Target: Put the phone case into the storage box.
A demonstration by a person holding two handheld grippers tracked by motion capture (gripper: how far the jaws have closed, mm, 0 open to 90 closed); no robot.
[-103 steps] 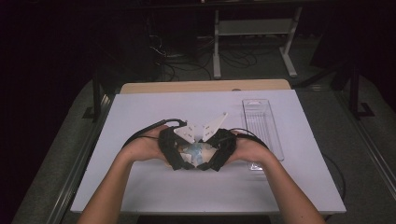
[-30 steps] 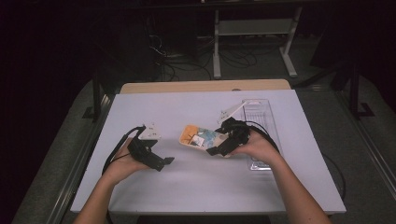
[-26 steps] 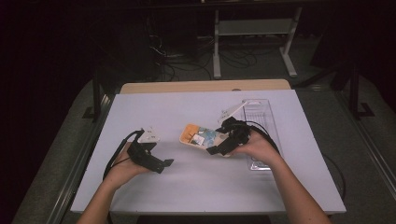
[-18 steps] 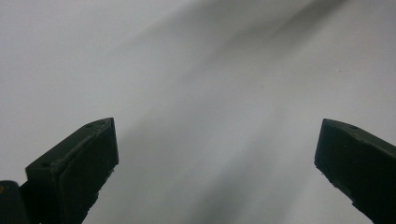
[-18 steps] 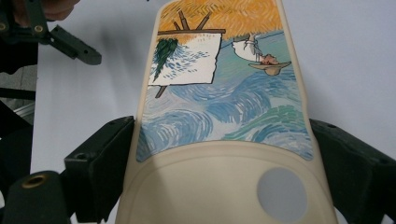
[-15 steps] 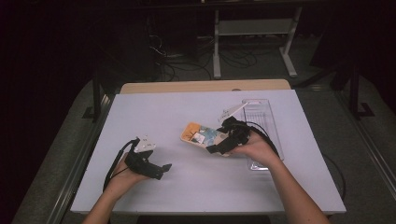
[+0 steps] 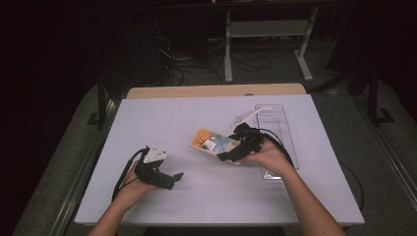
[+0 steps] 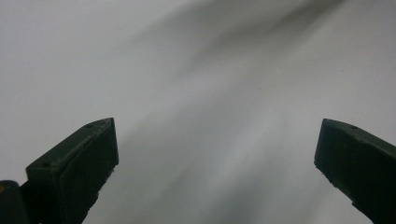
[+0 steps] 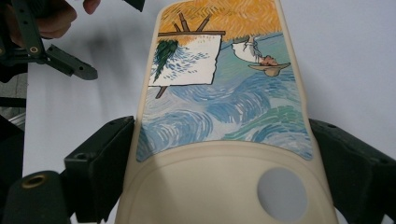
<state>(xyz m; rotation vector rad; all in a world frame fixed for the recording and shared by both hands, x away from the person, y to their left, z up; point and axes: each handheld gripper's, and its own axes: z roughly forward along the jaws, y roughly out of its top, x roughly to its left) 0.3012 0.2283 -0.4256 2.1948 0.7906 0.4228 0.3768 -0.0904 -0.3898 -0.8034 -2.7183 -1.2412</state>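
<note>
A cream plastic case with a painted blue-and-orange picture (image 9: 224,93) is clamped across its width by the right gripper (image 7: 235,151); it is judged light, stiff, slippery-edged. The left gripper (image 8: 215,163) is held wide, empty.

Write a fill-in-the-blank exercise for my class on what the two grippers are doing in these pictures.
1. The right gripper is shut on the painted ____.
2. The left gripper has its jaws ____ with nothing between them.
3. The clear plastic tray lies on the person's ____ side of the white table.

Missing words: phone case; open; right
</note>
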